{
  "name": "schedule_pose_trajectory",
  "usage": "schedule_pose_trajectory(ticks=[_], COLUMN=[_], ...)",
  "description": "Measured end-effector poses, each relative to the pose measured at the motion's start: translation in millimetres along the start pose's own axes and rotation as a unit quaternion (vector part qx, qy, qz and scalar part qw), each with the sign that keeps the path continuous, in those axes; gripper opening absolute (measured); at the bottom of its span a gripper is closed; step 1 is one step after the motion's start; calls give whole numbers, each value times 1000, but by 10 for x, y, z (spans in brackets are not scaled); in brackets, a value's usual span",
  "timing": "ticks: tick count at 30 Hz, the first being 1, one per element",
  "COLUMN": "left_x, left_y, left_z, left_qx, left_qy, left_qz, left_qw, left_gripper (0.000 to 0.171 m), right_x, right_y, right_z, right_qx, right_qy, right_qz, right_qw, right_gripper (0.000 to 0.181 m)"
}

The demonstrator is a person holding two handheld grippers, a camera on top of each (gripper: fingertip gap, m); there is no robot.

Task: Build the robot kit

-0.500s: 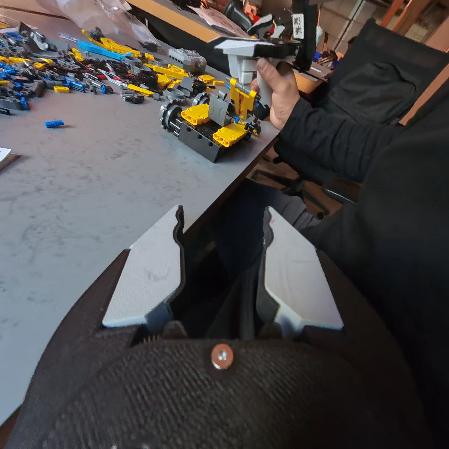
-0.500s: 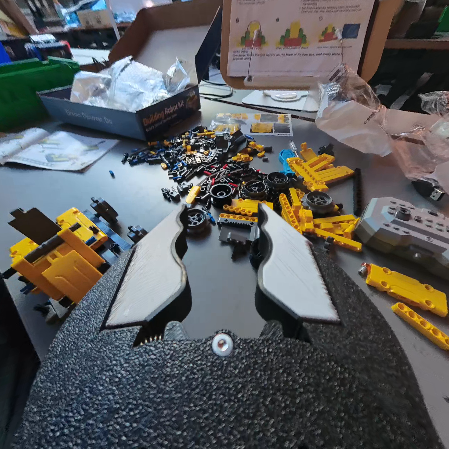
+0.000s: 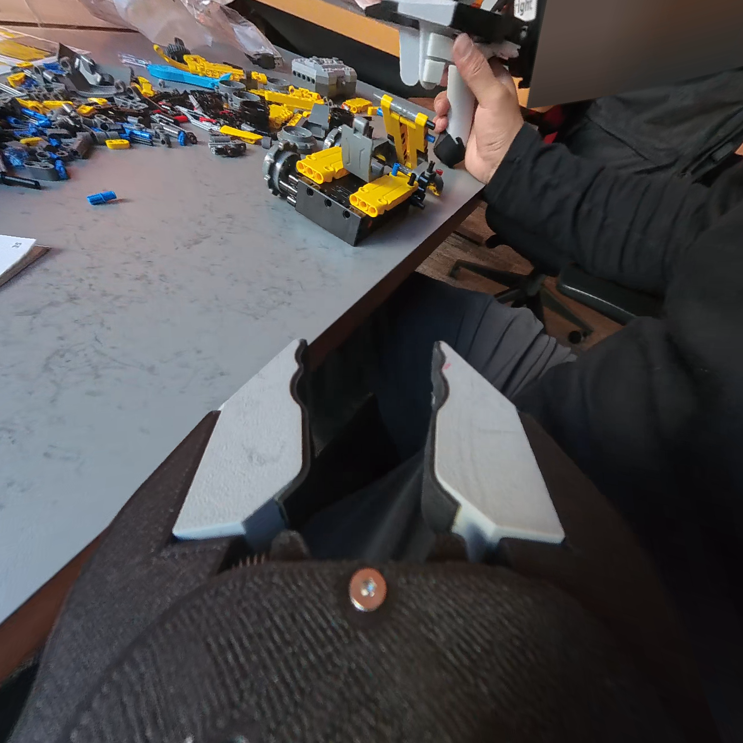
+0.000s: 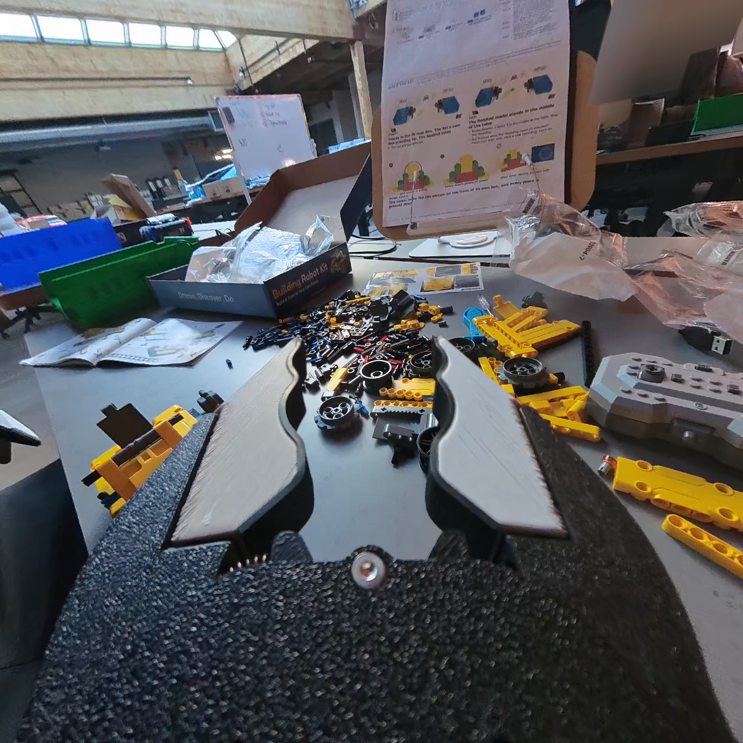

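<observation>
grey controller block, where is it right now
In the right wrist view the grey controller block lies on the table at the right edge, just right of the loose yellow beams, beyond the open right gripper.

I count one part-built yellow model [image 4: 136, 450] on the bench [image 4: 362, 502], one grey controller block [image 4: 667, 394], one open kit box [image 4: 257, 289], one open booklet [image 4: 132, 341], two green bins [image 4: 112, 281], one blue pry tool [image 4: 472, 317]. Loose small parts [image 4: 362, 333]: too many to count. Black wheels [image 4: 376, 372]: at least four visible.
</observation>
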State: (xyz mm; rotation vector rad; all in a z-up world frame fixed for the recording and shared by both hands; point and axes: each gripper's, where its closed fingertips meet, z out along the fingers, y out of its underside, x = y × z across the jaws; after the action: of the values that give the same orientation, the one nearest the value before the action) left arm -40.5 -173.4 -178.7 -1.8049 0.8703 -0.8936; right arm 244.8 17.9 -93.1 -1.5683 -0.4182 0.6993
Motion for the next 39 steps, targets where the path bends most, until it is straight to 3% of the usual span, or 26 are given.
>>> schedule_pose_trajectory(ticks=[3, 6, 9, 12, 15, 19, 23, 26, 31, 34, 39], left_x=[-167, -544, -1011, -1614, -2060, -2530, -2439, -2365, -2317, -2418, -2337], left_y=[-76, -372, -676, -903, -771, -411, -317, -141, -152, -192, -189], left_z=[-50, -270, -494, -704, -660, -678, -511, -438, -369, -385, -359], left_qx=[6, 8, -45, -98, -195, -326, -337, -377, -349, -303, -282], left_qy=[-35, -108, -157, -222, -213, -226, -187, -179, -155, -178, -168], left_qz=[-13, -5, 16, -1, -33, -5, -12, 18, 9, -5, 13], left_qw=[999, 994, 986, 970, 957, 918, 923, 908, 924, 936, 945], left_gripper=[67, 71, 78, 74, 90, 86, 87, 91, 69, 37, 10], right_x=[-3, -13, -25, -34, -42, -48, -47, -72, -101, -89, -86], right_y=[-9, -2, -7, -17, -40, -72, -100, -82, -56, -60, -55], right_z=[2, 12, 14, 10, -10, -43, -72, -48, -13, -10, 2], right_qx=[4, 1, 3, 7, 16, 30, 41, 34, 24, 24, 22], right_qy=[-2, -5, -10, -19, -25, -32, -35, -40, -44, -45, -43], right_qz=[1, 0, 1, 8, 12, 20, 25, 21, 14, 19, 19], right_qw=[1000, 1000, 1000, 1000, 999, 999, 998, 998, 999, 999, 999], right_gripper=[62, 62, 62, 62, 61, 61, 61, 61, 61, 61, 61])
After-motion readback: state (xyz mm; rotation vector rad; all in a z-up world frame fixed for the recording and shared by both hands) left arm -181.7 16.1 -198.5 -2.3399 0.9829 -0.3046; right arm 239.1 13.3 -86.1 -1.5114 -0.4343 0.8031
